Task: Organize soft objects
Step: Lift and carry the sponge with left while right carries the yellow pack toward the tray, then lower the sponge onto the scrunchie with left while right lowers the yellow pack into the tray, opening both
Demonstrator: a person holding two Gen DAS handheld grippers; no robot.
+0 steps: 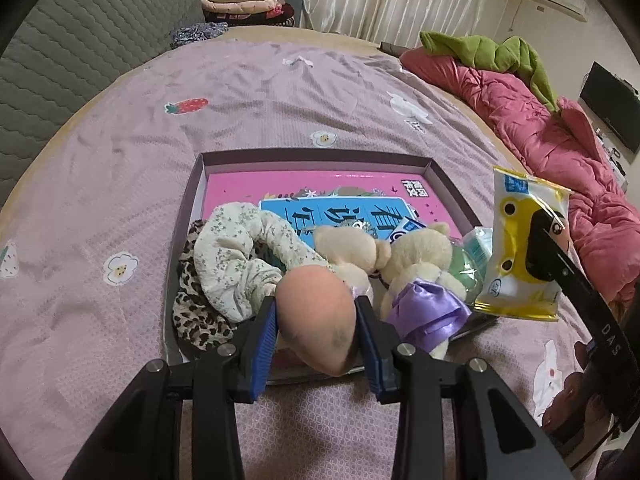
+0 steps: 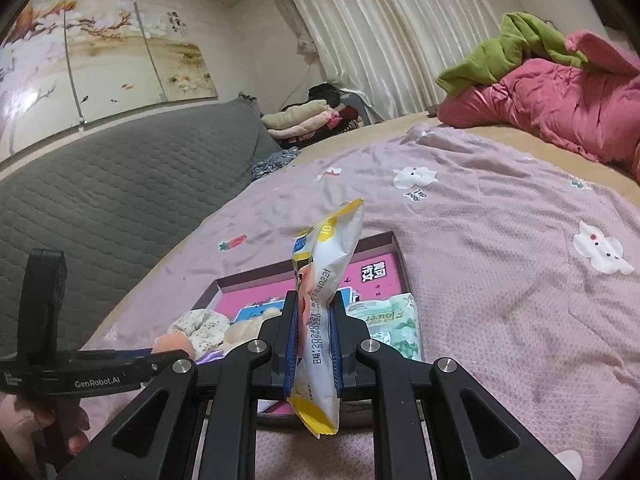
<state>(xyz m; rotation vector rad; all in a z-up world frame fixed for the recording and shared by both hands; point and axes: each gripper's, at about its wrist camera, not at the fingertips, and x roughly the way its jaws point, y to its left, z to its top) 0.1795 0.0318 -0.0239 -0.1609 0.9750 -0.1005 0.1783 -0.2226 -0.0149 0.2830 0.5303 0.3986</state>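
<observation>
I use the shallow box on the bed as my collecting spot. Toys and scrunchies are bunched at its near end. My left gripper squeezes a peach sponge over that near edge; my right gripper pinches a yellow tissue packet above its right side, likely both bound inside.

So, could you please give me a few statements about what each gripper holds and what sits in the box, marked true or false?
1. The left gripper grips a peach-coloured makeup sponge. True.
2. The right gripper is empty. False: it is shut on a yellow and white packet.
3. The shallow box lies on the pink bedspread. True.
4. The box holds nothing. False: scrunchies, plush toys and a green packet are inside.
</observation>
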